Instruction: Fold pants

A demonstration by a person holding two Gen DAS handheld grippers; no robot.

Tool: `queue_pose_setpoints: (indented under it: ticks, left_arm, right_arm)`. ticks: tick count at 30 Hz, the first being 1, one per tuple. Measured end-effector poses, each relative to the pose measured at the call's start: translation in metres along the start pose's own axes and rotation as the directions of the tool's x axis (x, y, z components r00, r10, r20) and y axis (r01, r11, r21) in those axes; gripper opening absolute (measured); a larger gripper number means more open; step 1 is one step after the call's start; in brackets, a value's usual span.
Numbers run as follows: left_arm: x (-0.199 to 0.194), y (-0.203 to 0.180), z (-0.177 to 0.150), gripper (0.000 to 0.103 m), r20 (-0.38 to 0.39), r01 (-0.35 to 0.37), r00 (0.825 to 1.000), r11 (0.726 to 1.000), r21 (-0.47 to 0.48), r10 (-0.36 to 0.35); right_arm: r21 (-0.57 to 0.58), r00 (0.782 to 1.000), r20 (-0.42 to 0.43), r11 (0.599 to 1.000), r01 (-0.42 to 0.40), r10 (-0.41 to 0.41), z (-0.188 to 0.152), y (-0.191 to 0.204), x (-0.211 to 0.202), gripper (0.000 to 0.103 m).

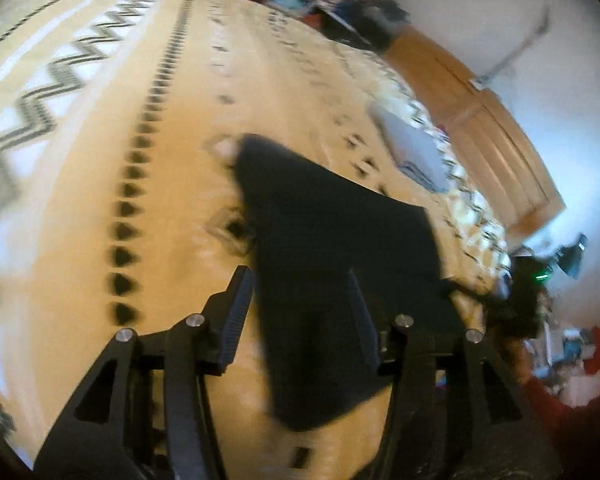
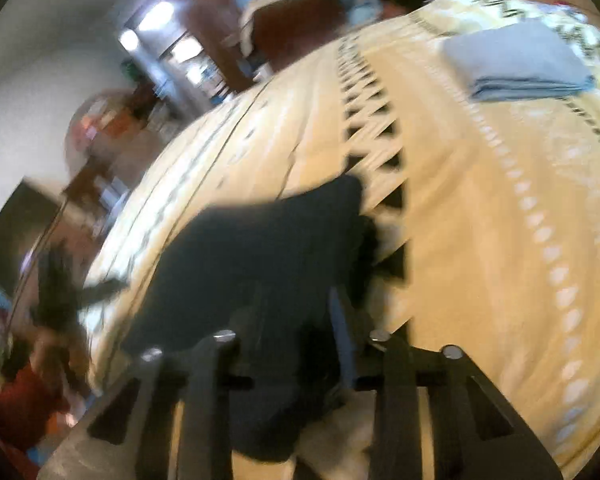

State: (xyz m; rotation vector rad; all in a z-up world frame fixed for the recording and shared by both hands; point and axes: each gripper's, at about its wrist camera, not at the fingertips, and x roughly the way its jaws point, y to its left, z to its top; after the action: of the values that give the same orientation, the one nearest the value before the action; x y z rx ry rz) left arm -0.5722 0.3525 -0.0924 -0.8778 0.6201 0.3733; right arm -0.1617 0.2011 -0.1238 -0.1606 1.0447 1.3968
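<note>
Hand-held gripper, dark pants, seemingly unlabelled

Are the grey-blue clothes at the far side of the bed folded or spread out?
Folded. The grey-blue clothes form a flat rectangular stack with layered edges on the bedspread.

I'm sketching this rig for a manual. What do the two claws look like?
Both are black. The left claw has angular linkage arms with triangular cut-outs, silver pivot pins, and slim fingers with ribbed pads. The right claw looks the same, though blurred.
</note>
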Motion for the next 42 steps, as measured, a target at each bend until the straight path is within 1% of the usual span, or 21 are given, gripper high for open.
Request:
queue_pose_setpoints:
  ticks: [2, 5, 6, 7, 9, 10, 12, 13, 16, 19, 22, 24, 25, 27, 28, 29, 32, 34, 35, 38, 42]
  left_arm:
    - [0.016, -0.017, -0.007, 0.050, -0.046, 0.053, 0.998, 0.997, 0.048, -0.051]
    - [0.044, -0.033, -0.018, 0.048, -0.121, 0.010, 0.993, 0.996, 0.094, 0.002]
    - [0.050, -0.040, -0.019, 0.048, -0.133, 0.019, 0.991, 0.994, 0.111, -0.004]
    - [0.051, -0.046, -0.019, 0.049, -0.130, 0.028, 0.991, 0.992, 0.125, -0.012]
    - [0.052, -0.062, -0.009, 0.050, -0.106, 0.037, 0.994, 0.986, 0.161, -0.020]
    - [0.053, -0.066, -0.003, 0.050, -0.097, 0.041, 0.995, 0.985, 0.166, -0.026]
    - [0.060, -0.073, 0.009, 0.050, -0.088, 0.041, 0.996, 0.985, 0.169, -0.027]
    - [0.059, -0.074, 0.010, 0.050, -0.085, 0.037, 0.996, 0.985, 0.168, -0.023]
    - [0.060, -0.077, 0.018, 0.050, -0.073, 0.032, 0.997, 0.985, 0.169, -0.020]
    - [0.055, -0.075, 0.008, 0.050, -0.071, 0.026, 0.997, 0.986, 0.166, -0.014]
    - [0.055, -0.068, 0.000, 0.050, -0.078, 0.004, 0.997, 0.988, 0.155, 0.008]
    - [0.053, -0.065, -0.003, 0.050, -0.076, 0.002, 0.997, 0.990, 0.140, 0.008]
    - [0.052, -0.064, -0.003, 0.050, -0.071, 0.003, 0.997, 0.991, 0.134, 0.006]
    - [0.047, -0.064, -0.002, 0.050, -0.055, 0.013, 0.998, 0.992, 0.127, -0.006]
    - [0.043, -0.064, -0.002, 0.050, -0.042, 0.022, 0.999, 0.992, 0.121, -0.017]
    - [0.040, -0.063, -0.001, 0.050, -0.033, 0.025, 0.999, 0.993, 0.116, -0.022]
    - [0.014, -0.050, 0.004, 0.050, 0.031, 0.042, 0.999, 0.996, 0.072, -0.044]
    - [-0.008, -0.035, 0.008, 0.050, 0.093, 0.056, 0.994, 0.998, 0.018, -0.058]
    - [-0.023, -0.025, 0.011, 0.050, 0.134, 0.064, 0.989, 0.998, -0.019, -0.061]
    - [-0.079, 0.008, 0.014, 0.051, 0.279, 0.066, 0.960, 0.992, -0.104, -0.034]
    - [-0.153, 0.053, 0.005, 0.054, 0.431, 0.029, 0.900, 0.980, -0.197, 0.061]
  right_arm:
    - [-0.019, 0.998, -0.034, 0.999, 0.044, -0.044, -0.022, -0.005, 0.018, 0.034]
    - [-0.006, 0.999, -0.012, 0.999, 0.046, -0.046, -0.021, -0.012, 0.023, 0.033]
    - [-0.020, 0.999, -0.012, 0.999, 0.045, -0.045, -0.015, -0.010, 0.021, 0.033]
    - [-0.028, 0.999, -0.006, 0.999, 0.043, -0.044, -0.014, -0.007, 0.019, 0.033]
    - [-0.016, 0.998, 0.067, 1.000, 0.015, -0.014, 0.000, -0.013, -0.004, 0.034]
    - [0.004, 0.996, 0.092, 1.000, 0.004, -0.005, 0.006, -0.019, -0.012, 0.037]
    - [0.094, 0.992, 0.129, 0.995, -0.014, 0.002, 0.023, -0.043, -0.012, 0.053]
    - [0.119, 0.995, 0.104, 0.993, -0.018, 0.006, 0.021, -0.058, -0.011, 0.061]
    - [0.154, 1.000, -0.021, 0.988, -0.012, 0.015, 0.027, -0.071, 0.023, 0.061]
    - [0.116, 0.998, -0.052, 0.993, -0.021, 0.027, 0.020, -0.064, 0.026, 0.061]
    - [0.135, 0.997, -0.072, 0.991, -0.017, 0.027, 0.002, -0.056, 0.022, 0.060]
    - [0.132, 0.995, -0.100, 0.991, -0.006, 0.019, -0.007, -0.051, 0.023, 0.048]
    - [0.118, 0.995, -0.100, 0.993, 0.016, -0.004, -0.009, -0.047, 0.022, 0.036]
    - [0.091, 0.996, -0.086, 0.995, 0.037, -0.030, -0.005, -0.041, 0.018, 0.024]
    - [0.094, 0.998, -0.064, 0.995, 0.008, -0.002, 0.003, -0.031, 0.009, 0.015]
    - [0.097, 0.999, -0.042, 0.995, -0.023, 0.027, 0.011, -0.022, 0.002, 0.014]
    - [0.069, 0.995, -0.007, 0.993, -0.100, 0.101, 0.039, 0.019, -0.016, 0.013]
    - [0.041, 0.988, 0.003, 0.987, -0.153, 0.153, 0.058, 0.056, -0.021, 0.013]
    - [0.007, 0.983, 0.001, 0.983, -0.184, 0.184, 0.072, 0.086, -0.018, 0.013]
    - [-0.067, 0.967, -0.026, 0.965, -0.254, 0.253, 0.095, 0.157, -0.001, 0.013]
    - [-0.167, 0.943, -0.088, 0.928, -0.333, 0.322, 0.120, 0.253, 0.037, 0.013]
